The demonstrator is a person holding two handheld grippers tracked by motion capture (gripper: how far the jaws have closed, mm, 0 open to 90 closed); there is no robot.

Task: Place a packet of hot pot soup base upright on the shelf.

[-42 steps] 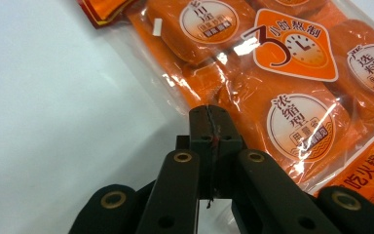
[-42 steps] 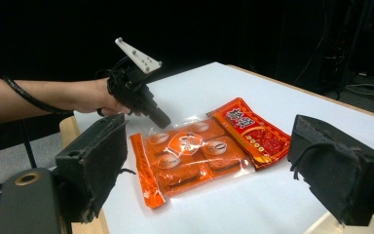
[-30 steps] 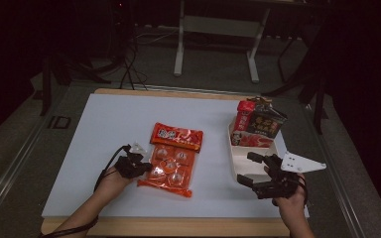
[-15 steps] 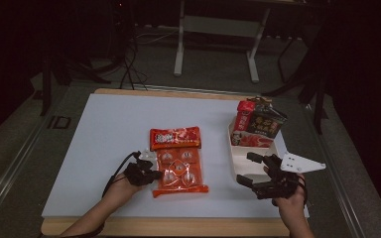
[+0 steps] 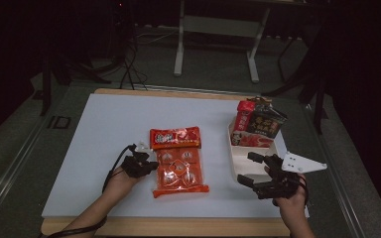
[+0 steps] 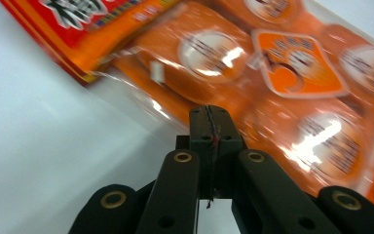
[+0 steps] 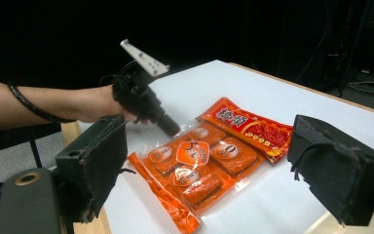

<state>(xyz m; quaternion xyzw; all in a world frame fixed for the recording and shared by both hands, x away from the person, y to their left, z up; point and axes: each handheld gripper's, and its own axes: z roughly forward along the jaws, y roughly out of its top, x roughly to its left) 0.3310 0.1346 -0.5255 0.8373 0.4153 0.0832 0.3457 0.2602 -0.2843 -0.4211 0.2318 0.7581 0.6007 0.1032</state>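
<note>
Orange snack pack (image 5: 178, 165) lengthwise, header away.

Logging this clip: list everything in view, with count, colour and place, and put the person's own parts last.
snack pack: one, orange with a red header, middle of the table, lying flat
white tray: one, white, right side of the table
packets in the tray: two or three, red and dark, standing at the tray's far end; exact count unclear
table: one, white top with a wooden edge
metal stand: one, pale grey, on the floor beyond the table
left gripper: one, black, jaws together at the pack's left edge
right gripper: one, black, jaws apart, near the tray's near end
</note>
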